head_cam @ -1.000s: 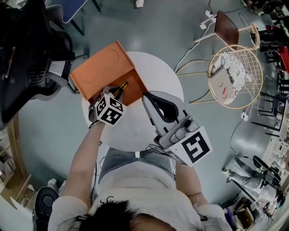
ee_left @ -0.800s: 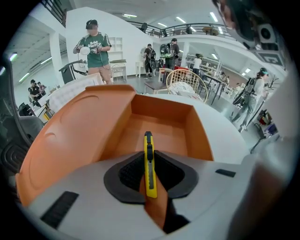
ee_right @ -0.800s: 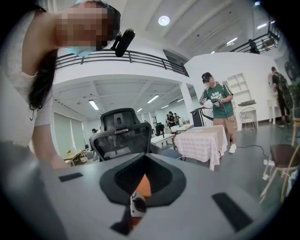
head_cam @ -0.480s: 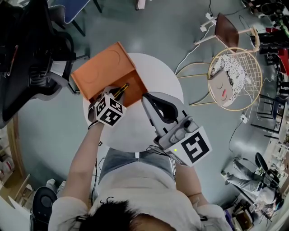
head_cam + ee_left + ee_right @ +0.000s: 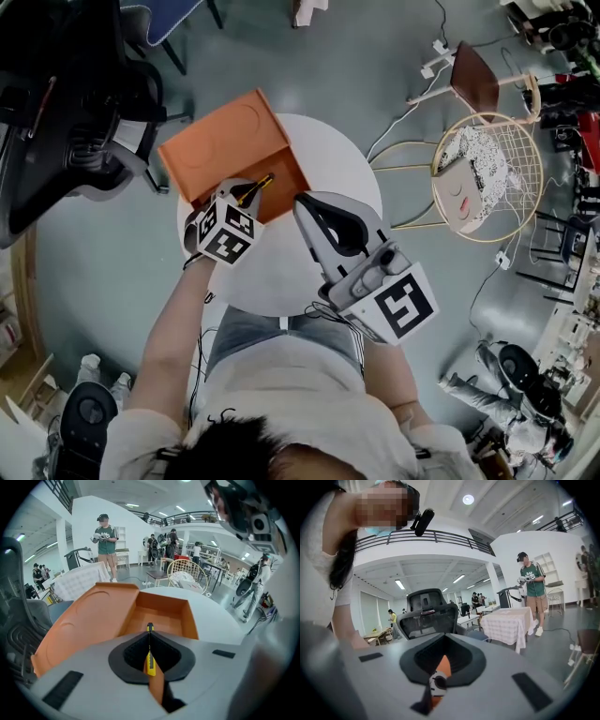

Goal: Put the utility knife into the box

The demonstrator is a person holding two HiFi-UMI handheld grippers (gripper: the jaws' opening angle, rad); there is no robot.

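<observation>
An orange box point(image 5: 281, 183) stands open on the round white table point(image 5: 309, 272), its lid point(image 5: 220, 141) folded back to the far left. My left gripper point(image 5: 246, 193) is shut on a yellow and black utility knife point(image 5: 256, 187), whose tip pokes over the box's near edge. In the left gripper view the utility knife point(image 5: 149, 660) is clamped upright between the jaws of the left gripper point(image 5: 149, 644), and beyond it lies the box point(image 5: 161, 616), open and bare inside. My right gripper point(image 5: 314, 208) hovers over the table's right half, jaws together, holding nothing. The right gripper point(image 5: 445, 660) points out at the room.
A gold wire chair with a cushion point(image 5: 487, 169) and a brown chair point(image 5: 473, 70) stand right of the table. A black office chair point(image 5: 66, 141) sits at the left. A person point(image 5: 107, 545) stands beyond the box, with more people far off.
The left gripper and the knife have crept slightly toward the box. The right gripper has stayed put.
</observation>
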